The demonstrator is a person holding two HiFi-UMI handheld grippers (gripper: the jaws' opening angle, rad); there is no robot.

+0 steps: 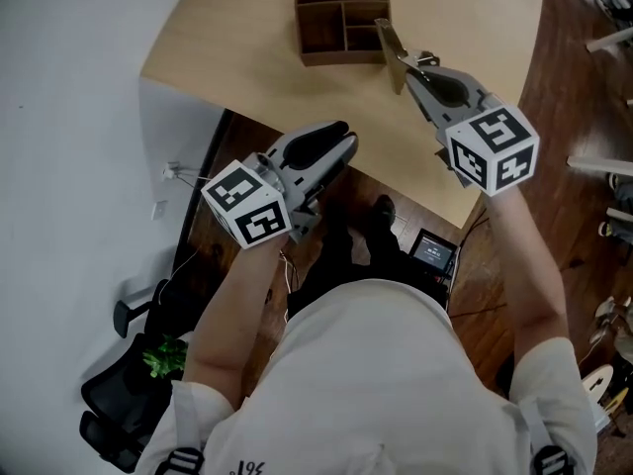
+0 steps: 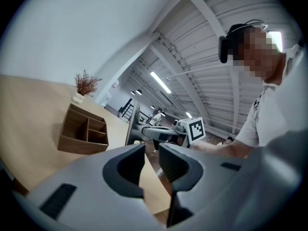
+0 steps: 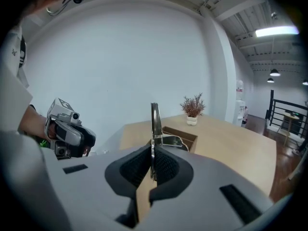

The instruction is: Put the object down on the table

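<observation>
My right gripper point(image 1: 407, 67) is shut on a flat metal utensil point(image 1: 389, 40), held above the wooden table point(image 1: 247, 47) near its front edge. The utensil's blade sticks out past the jaws toward a wooden organizer box point(image 1: 341, 57) with several compartments. In the right gripper view the utensil point(image 3: 155, 119) stands edge-on between the pads, with the box point(image 3: 185, 134) behind it. My left gripper point(image 1: 341, 139) hovers off the table's near edge, jaws slightly apart and holding nothing. The left gripper view shows its jaws point(image 2: 151, 153), the box point(image 2: 77, 143) and the held utensil point(image 2: 131, 124).
A small potted plant point(image 3: 192, 107) stands at the table's far side, behind the box. Below the table lie dark wooden floor, a black chair point(image 1: 119, 404) and a small device with a screen point(image 1: 433, 252). The tabletop point(image 3: 231, 138) around the box is bare.
</observation>
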